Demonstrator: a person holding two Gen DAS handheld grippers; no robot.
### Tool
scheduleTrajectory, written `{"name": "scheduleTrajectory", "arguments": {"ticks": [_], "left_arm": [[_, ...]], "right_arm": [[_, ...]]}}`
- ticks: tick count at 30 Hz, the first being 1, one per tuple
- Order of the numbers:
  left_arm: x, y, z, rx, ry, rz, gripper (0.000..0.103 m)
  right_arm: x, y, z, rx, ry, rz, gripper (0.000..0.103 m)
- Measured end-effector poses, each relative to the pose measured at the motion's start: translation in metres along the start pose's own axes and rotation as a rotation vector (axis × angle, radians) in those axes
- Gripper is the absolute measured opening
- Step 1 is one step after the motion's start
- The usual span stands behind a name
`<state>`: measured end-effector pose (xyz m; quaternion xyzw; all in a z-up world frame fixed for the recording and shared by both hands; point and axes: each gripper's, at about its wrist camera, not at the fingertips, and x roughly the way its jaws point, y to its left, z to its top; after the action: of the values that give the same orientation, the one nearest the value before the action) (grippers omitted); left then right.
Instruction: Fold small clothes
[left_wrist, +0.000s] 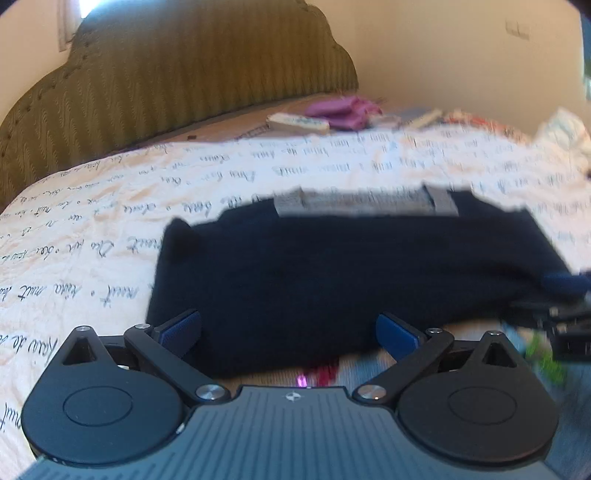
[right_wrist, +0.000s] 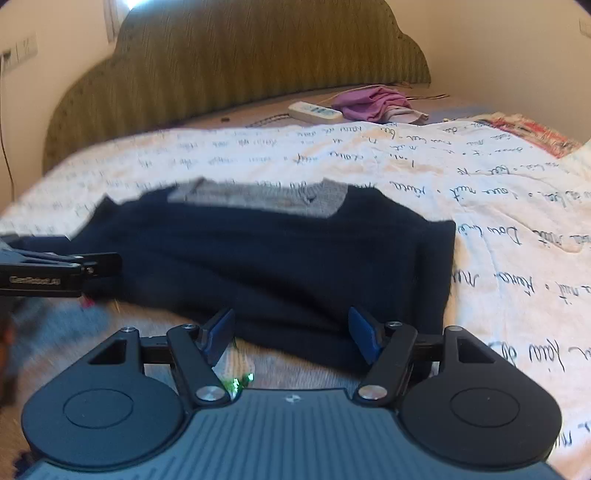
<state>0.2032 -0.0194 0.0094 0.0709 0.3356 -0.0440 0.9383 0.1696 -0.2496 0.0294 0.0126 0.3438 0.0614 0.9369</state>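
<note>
Left wrist — garment (left_wrist: 332, 266) edge between fingers (left_wrist: 181, 332).

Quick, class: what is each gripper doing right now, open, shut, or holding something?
Left gripper: open, holding nothing, at the navy garment.
Right gripper: open, holding nothing.

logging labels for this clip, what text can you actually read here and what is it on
Left gripper side: a pale brand mark, too blurred to read.
Bedsheet: printed cursive script all over, not legible as words.
Remote control: button markings too small to read.
Navy garment: no text visible.
</note>
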Motion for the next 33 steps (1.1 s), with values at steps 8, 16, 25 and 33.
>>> {"name": "scheduleTrajectory", "arguments": {"ticks": [8, 16, 25, 33], "left_arm": [[-0.032, 0.001, -0.031, 0.007, 0.067, -0.014, 0.103], [-0.068, 0.002, -0.071, -0.010, 0.084, -0.033, 0.103], [-0.105, 0.004, -0.100, -0.058, 0.075, -0.038, 0.103], [-0.133, 0.007, -0.122, -0.039, 0.075, -0.038, 0.103]], "right_arm": [[-0.016, 0.018, -0.029, 0.043, -0.006, -0.108, 0.085], [-0.049, 0.027, -0.070, 0.093, -0.012, -0.120, 0.095], [-0.070, 0.043, -0.094, 0.083, 0.008, -0.147, 0.102], [-0.086, 0.049, -0.108, 0.083, 0.021, -0.157, 0.102]]}}
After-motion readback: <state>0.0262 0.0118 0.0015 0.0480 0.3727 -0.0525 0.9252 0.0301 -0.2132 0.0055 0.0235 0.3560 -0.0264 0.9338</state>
